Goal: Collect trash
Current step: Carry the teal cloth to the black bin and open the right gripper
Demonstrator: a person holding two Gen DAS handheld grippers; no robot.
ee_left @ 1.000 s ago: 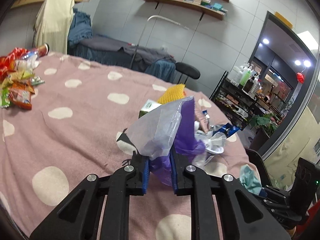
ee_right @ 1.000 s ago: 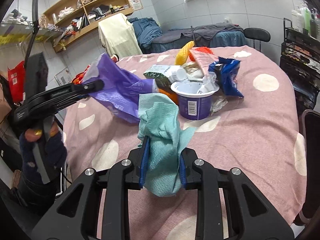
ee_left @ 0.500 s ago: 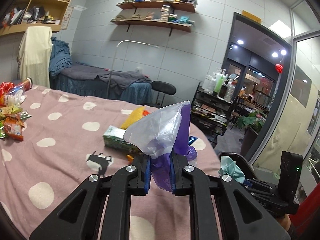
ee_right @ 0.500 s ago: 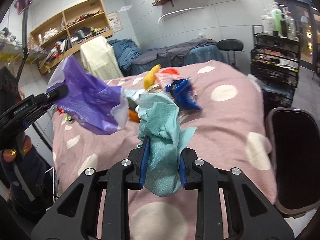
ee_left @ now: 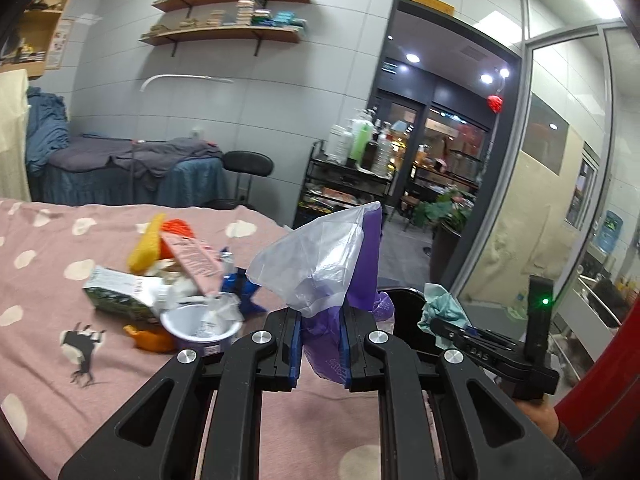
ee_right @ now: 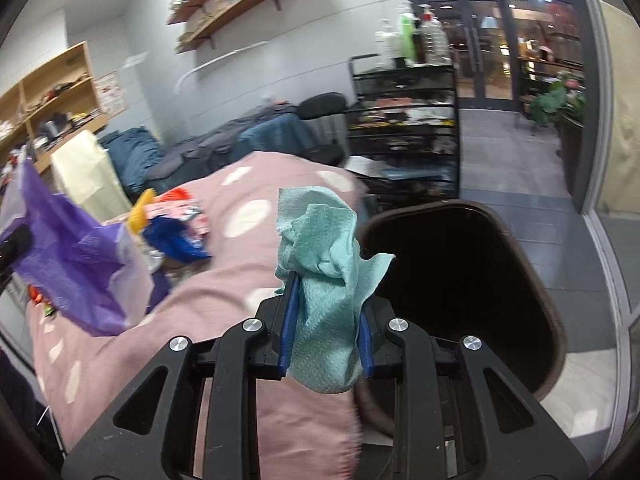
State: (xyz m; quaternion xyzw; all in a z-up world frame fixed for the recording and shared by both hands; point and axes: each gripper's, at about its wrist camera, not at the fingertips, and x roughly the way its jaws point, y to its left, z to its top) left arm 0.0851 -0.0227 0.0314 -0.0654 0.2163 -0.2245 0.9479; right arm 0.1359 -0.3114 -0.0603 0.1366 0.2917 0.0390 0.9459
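My left gripper [ee_left: 320, 344] is shut on a purple and clear plastic wrapper [ee_left: 324, 268], held above the pink spotted tablecloth [ee_left: 48, 344] near its right edge. My right gripper [ee_right: 325, 336] is shut on a crumpled teal paper towel [ee_right: 326, 264], right at the rim of a dark trash bin [ee_right: 480, 276] beside the table. In the left wrist view the right gripper [ee_left: 440, 322] and its towel [ee_left: 442, 308] show over the bin [ee_left: 404, 312]. In the right wrist view the purple wrapper [ee_right: 76, 256] hangs at the left.
A pile of trash lies on the cloth: a purple yogurt cup [ee_left: 202, 328], a green carton [ee_left: 120, 294], a pink packet [ee_left: 196, 260], a yellow wrapper [ee_left: 146, 246] and a blue packet [ee_right: 176, 240]. A black cart [ee_right: 404, 120] with bottles stands behind the bin.
Both grippers swung right, from over the trash pile toward the table's edge. The bin has come into full view under the right gripper. Both grips are unchanged.
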